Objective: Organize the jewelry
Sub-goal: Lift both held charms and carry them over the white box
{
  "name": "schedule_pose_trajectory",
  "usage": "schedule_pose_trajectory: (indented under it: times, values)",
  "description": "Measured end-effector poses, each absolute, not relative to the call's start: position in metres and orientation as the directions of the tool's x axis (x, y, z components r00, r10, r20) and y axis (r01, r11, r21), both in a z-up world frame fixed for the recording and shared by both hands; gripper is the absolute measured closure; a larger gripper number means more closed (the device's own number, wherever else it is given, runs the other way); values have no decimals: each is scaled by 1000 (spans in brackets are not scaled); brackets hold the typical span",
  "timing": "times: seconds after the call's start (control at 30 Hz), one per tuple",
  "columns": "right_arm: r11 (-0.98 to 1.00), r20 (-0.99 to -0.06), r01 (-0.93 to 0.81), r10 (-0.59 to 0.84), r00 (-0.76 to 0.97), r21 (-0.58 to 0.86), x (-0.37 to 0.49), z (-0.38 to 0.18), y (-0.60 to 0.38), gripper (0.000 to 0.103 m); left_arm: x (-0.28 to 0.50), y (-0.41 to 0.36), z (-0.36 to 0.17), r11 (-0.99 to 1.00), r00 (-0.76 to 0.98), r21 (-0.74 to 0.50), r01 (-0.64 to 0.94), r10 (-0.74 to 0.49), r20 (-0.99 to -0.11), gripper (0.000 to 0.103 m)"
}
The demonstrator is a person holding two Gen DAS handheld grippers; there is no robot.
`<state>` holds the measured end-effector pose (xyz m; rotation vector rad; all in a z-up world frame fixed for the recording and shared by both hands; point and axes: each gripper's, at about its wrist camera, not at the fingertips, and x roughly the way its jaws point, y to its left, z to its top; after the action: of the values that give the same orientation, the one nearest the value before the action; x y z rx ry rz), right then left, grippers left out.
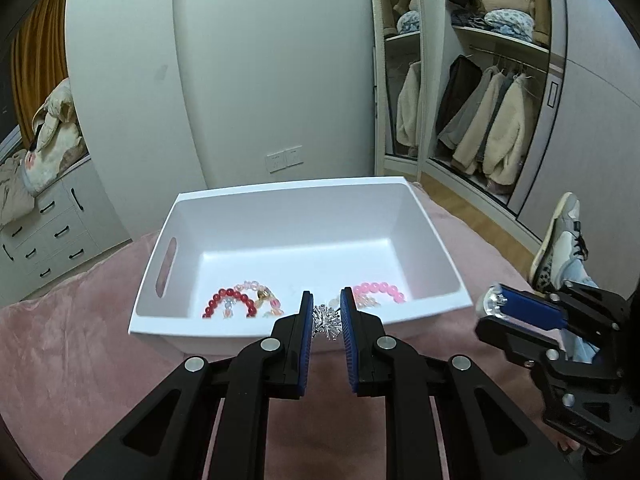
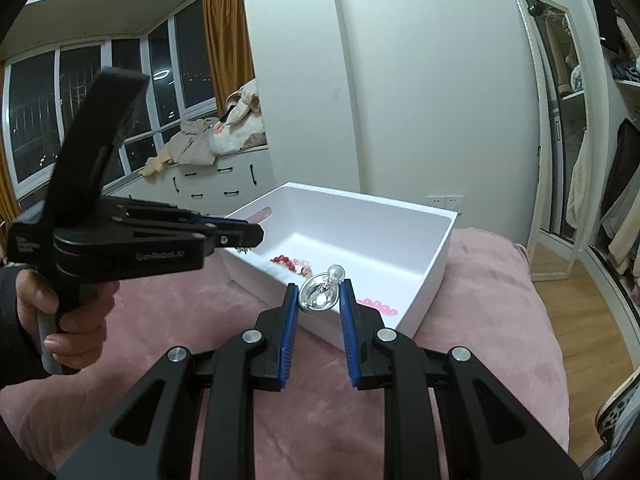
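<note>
A white plastic bin [image 1: 280,216] sits on a pink blanket; it also shows in the right wrist view [image 2: 436,264]. Inside lie a red bead bracelet [image 1: 230,300], a pale crystal bracelet [image 1: 264,294] and a pink bead bracelet [image 1: 380,290]. My left gripper [image 1: 327,320] is shut on a sparkly silver brooch [image 1: 326,322] just over the bin's near rim. My right gripper [image 2: 319,300] is shut on a round shiny silver piece [image 2: 320,296] near the bin's right front corner; it shows at the right of the left wrist view [image 1: 496,304].
The pink blanket [image 2: 500,320] covers the bed around the bin. A white wall stands behind it. An open wardrobe with hanging coats [image 1: 492,120] and a mirror are at right. White drawers with piled clothes [image 1: 44,220] are at left. A shoe [image 1: 560,240] shows at right.
</note>
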<state>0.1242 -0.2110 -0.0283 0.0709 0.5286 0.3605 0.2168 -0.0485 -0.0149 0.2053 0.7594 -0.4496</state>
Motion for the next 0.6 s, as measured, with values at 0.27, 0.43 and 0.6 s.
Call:
schedule_pose_trajectory:
  times: [0.27, 0.43, 0.6]
  values:
    - [941, -477, -294, 339, 811, 169, 145, -34, -211, 82, 253, -51, -38, 903, 636, 29, 428, -278, -720, 84]
    - [945, -498, -287, 328, 803, 158, 167, -41, -202, 82, 273, -46, -53, 920, 618, -5, 393, -268, -739, 84]
    - [955, -542, -251, 296, 786, 158, 188, -52, -202, 82, 297, -42, -68, 929, 602, -1, 370, -240, -762, 84]
